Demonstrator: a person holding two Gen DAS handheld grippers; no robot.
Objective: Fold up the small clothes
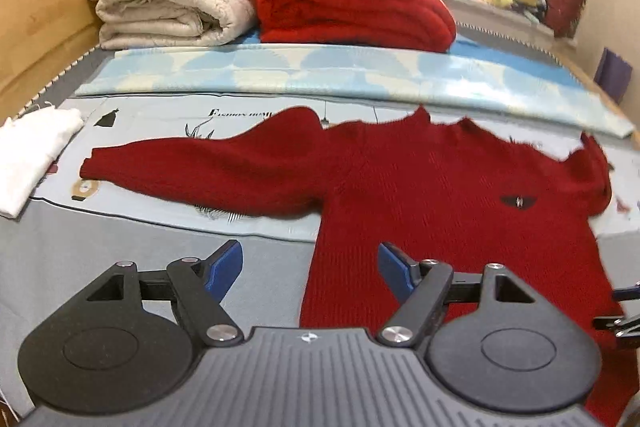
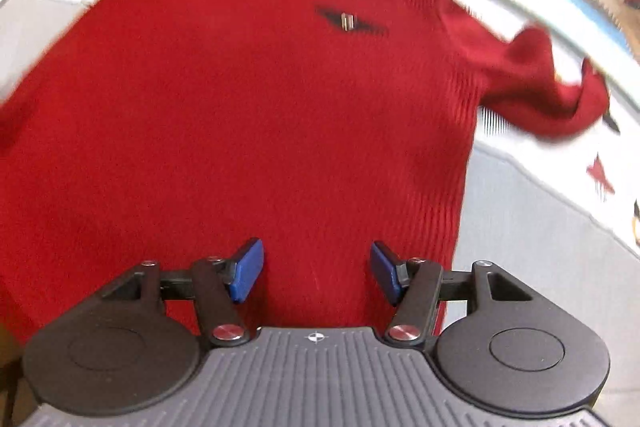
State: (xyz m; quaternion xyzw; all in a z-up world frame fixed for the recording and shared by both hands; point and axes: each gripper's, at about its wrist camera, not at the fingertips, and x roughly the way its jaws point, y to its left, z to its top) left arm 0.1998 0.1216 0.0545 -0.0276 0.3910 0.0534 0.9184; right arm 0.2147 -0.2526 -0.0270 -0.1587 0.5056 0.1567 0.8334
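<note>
Red knit sweater [image 1: 420, 187] spread flat, front up, on the bed [image 1: 120, 247], hem toward the near edge, one sleeve [image 1: 200, 171] stretched out sideways; no fold made yet, so sleeves and body all left to do. Left gripper [image 1: 310, 269] spread wide, empty, hovering at the hem's side edge. Right gripper [image 2: 316, 269] likewise spread, holding nothing, poised above the lower body.

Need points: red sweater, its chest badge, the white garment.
red sweater [image 2: 240, 107]: right wrist view, middle of the body.
chest badge [image 2: 347, 21]: right wrist view, its metal centre.
white garment [image 1: 32, 155]: left wrist view, middle of the cloth.
</note>
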